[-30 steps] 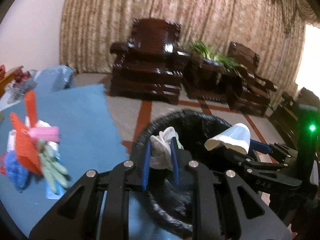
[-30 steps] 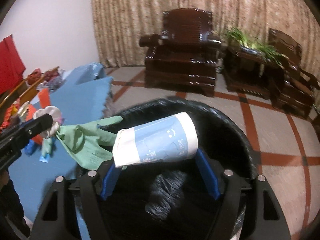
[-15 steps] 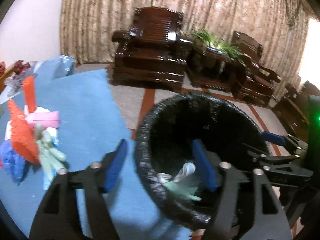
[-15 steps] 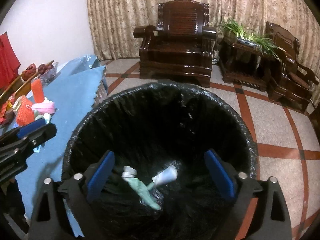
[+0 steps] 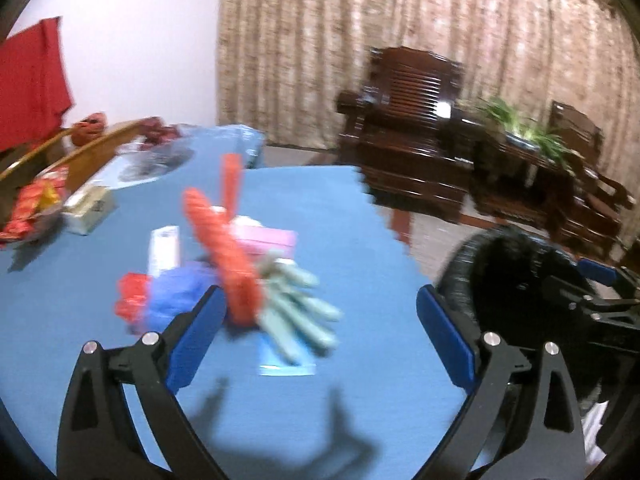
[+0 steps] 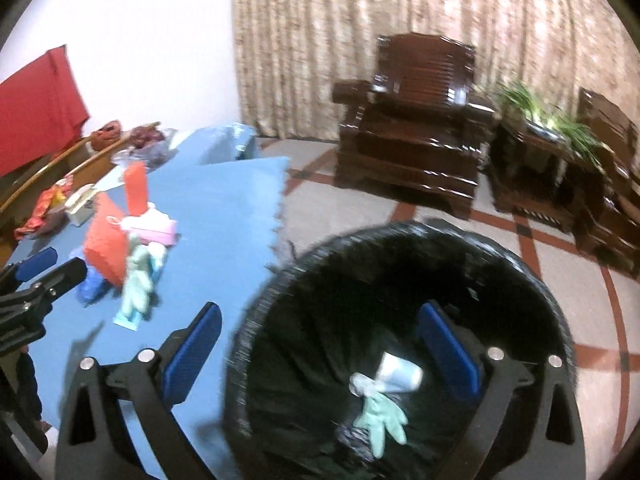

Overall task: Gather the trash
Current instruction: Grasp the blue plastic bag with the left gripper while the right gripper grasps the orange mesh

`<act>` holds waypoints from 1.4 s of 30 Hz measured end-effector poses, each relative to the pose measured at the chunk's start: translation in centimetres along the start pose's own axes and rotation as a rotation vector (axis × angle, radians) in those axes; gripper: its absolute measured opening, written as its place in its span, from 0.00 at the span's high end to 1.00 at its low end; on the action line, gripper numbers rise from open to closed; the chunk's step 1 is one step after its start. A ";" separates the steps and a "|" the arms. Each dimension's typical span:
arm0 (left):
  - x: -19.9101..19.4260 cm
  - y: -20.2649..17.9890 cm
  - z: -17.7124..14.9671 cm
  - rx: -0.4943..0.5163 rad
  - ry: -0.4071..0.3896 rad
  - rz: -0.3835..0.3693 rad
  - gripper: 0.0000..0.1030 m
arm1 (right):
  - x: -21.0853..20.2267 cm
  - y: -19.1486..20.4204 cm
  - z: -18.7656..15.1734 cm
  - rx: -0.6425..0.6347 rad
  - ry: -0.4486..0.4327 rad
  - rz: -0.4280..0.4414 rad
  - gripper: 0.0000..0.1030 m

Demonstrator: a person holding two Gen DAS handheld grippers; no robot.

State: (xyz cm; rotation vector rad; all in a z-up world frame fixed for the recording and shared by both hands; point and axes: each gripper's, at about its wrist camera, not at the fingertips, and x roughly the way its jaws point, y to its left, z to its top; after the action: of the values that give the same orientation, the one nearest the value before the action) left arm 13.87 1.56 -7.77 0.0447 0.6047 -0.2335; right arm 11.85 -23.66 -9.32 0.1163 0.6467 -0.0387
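A black-lined trash bin (image 6: pixel 400 248) stands beside the blue table (image 5: pixel 340 216). Inside it lie a green glove (image 6: pixel 382 416) and a white paper cup (image 6: pixel 400 370). My right gripper (image 6: pixel 320 344) is open and empty over the bin's near rim. My left gripper (image 5: pixel 320 332) is open and empty above the table, facing a trash pile: a green glove (image 5: pixel 296 312), an orange mesh piece (image 5: pixel 224 248), a pink box (image 5: pixel 268 236), a blue wad (image 5: pixel 176 292), a red wrapper (image 5: pixel 130 300) and a white packet (image 5: pixel 163 248). The bin (image 5: pixel 516 280) shows at right in the left view.
Dark wooden armchairs (image 6: pixel 416 140) and a plant stand (image 6: pixel 536 152) stand by the curtain. A tissue box (image 5: pixel 86 208), snack packets (image 5: pixel 32 204) and a wooden chair back (image 5: pixel 80 148) are at the table's far left. A red cloth (image 5: pixel 28 80) hangs on the wall.
Both grippers opened and dropped the glove and cup into the bin. The left gripper then swung left over the table toward the trash pile; the right gripper shifted left too.
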 end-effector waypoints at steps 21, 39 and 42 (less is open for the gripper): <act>4.9 10.3 -2.1 -0.056 0.059 0.210 0.24 | 6.5 10.9 1.9 -0.133 -0.025 0.154 0.11; 7.1 9.8 -2.8 -0.067 0.100 0.171 0.77 | 7.7 12.8 1.7 -0.169 -0.015 0.187 0.13; 5.6 9.8 -2.5 -0.081 0.080 0.173 0.77 | 7.5 13.3 1.9 -0.169 -0.026 0.204 0.14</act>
State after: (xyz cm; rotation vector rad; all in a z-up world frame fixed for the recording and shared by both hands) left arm 19.19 10.26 -13.30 0.0280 0.6859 -0.0396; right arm 19.95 -10.71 -11.05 0.0177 0.6067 0.2104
